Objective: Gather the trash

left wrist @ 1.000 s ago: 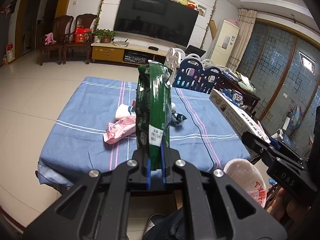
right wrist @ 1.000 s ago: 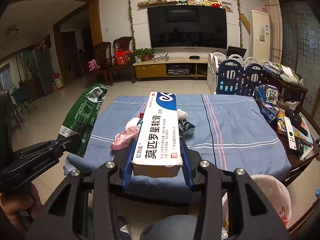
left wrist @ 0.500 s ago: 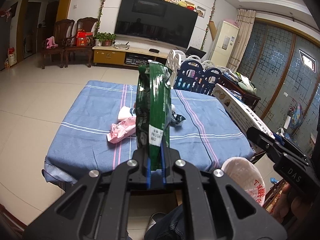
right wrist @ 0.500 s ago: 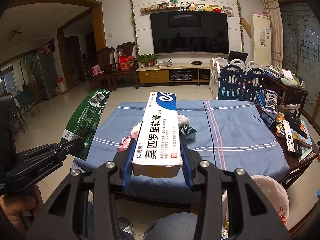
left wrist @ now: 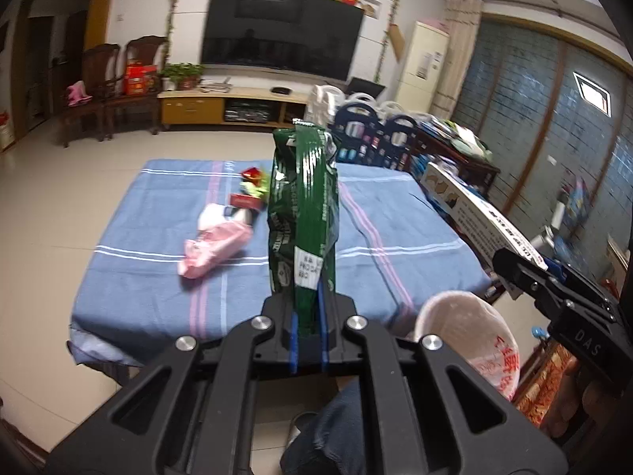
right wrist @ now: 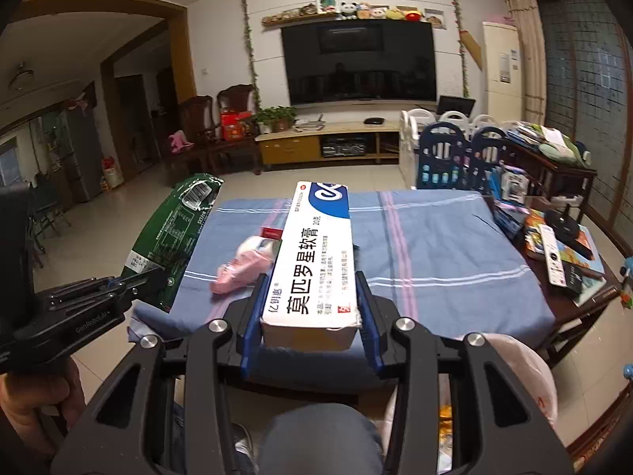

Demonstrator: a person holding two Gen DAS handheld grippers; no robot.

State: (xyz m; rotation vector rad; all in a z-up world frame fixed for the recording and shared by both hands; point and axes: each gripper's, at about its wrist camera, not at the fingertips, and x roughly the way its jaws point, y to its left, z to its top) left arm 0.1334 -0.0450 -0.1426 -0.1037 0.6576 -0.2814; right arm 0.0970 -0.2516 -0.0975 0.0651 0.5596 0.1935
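My left gripper (left wrist: 307,330) is shut on the lower end of a green foil bag (left wrist: 304,213), which stands upright in front of the camera; the bag (right wrist: 170,237) shows at the left of the right wrist view. My right gripper (right wrist: 309,318) is shut on a white and blue ointment box (right wrist: 314,265), held lengthwise; the box (left wrist: 478,217) pokes in at the right of the left wrist view. Both hang in front of the table's near edge. A pink wrapper (left wrist: 215,249) and small red and green scraps (left wrist: 251,188) lie on the blue cloth (left wrist: 158,245).
A bin lined with a pink-white plastic bag (left wrist: 474,340) stands on the floor at the table's near right corner (right wrist: 514,380). A side table (right wrist: 565,261) with remotes and books is on the right. A person's knee (right wrist: 320,435) is below the grippers.
Both grippers have drawn back from the table, each keeping its item. More of the bin shows in both views, and the red and green scraps have come out from behind the green bag.
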